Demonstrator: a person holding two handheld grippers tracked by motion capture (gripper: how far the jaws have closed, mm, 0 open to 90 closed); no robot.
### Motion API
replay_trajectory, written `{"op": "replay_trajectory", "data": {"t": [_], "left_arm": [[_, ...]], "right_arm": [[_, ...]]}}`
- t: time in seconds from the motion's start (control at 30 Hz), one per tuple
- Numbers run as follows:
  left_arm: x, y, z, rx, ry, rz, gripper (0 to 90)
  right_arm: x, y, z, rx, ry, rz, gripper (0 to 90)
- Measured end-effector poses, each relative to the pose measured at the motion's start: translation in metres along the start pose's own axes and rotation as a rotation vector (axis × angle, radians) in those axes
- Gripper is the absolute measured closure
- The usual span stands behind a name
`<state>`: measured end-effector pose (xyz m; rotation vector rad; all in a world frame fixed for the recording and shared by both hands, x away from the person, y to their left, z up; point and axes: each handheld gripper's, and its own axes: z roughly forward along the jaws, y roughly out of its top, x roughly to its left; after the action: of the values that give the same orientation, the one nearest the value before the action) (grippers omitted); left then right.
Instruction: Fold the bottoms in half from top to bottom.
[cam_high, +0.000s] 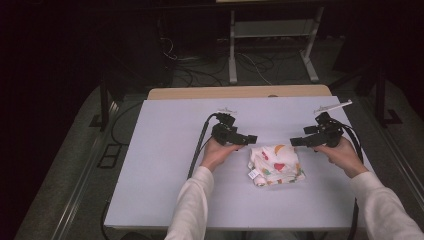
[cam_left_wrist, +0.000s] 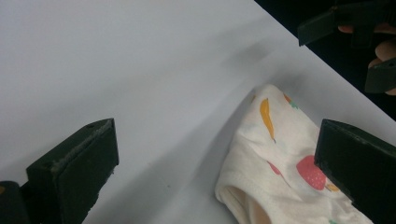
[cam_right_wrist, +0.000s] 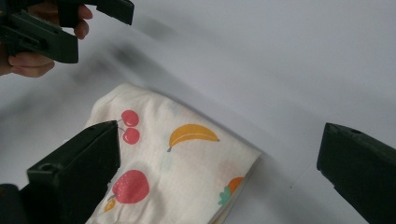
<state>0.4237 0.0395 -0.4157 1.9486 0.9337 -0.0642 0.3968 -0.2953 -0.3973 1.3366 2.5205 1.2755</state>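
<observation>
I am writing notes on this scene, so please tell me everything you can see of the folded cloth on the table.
The folded cloth is white, soft-looking fabric printed with fruit: a banana, cherries, a strawberry. It lies flat in a compact, roughly square bundle of several layers on the pale table, with a small white label at its near left corner. It sits between the two tools; neither touches it.

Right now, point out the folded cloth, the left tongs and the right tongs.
folded cloth (cam_high: 276, 164): high view, middle of its printed top.
left tongs (cam_high: 248, 140): high view, midway between the tips.
right tongs (cam_high: 298, 141): high view, midway between the tips.
</observation>
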Motion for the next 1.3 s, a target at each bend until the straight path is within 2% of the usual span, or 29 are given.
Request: {"op": "replay_trajectory", "data": {"t": [0.23, 0.47, 0.67, 0.87, 1.1, 1.3], "left_arm": [[0.007, -0.002, 0.005, 0.003, 0.002, -0.027, 0.0], [0.005, -0.008, 0.020, 0.056, -0.023, -0.013, 0.0], [0.005, -0.012, 0.027, 0.063, -0.042, -0.025, 0.0], [0.001, -0.014, 0.031, 0.098, -0.051, 0.006, 0.2], [0.000, -0.016, 0.033, 0.100, -0.082, 0.012, 12.2], [-0.002, -0.017, 0.036, 0.129, -0.095, 0.024, 20.4]], "right_arm": [[-0.006, 0.000, 0.006, -0.004, 0.000, 0.001, 0.0], [-0.015, -0.003, 0.019, 0.021, -0.012, 0.013, 0.0], [-0.020, -0.006, 0.026, 0.037, -0.017, 0.016, 0.5], [-0.025, -0.009, 0.029, 0.043, 0.002, 0.014, 9.3], [-0.029, -0.011, 0.033, 0.053, 0.023, 0.011, 15.5], [-0.033, -0.014, 0.039, 0.063, 0.052, 0.015, 28.0]]}}
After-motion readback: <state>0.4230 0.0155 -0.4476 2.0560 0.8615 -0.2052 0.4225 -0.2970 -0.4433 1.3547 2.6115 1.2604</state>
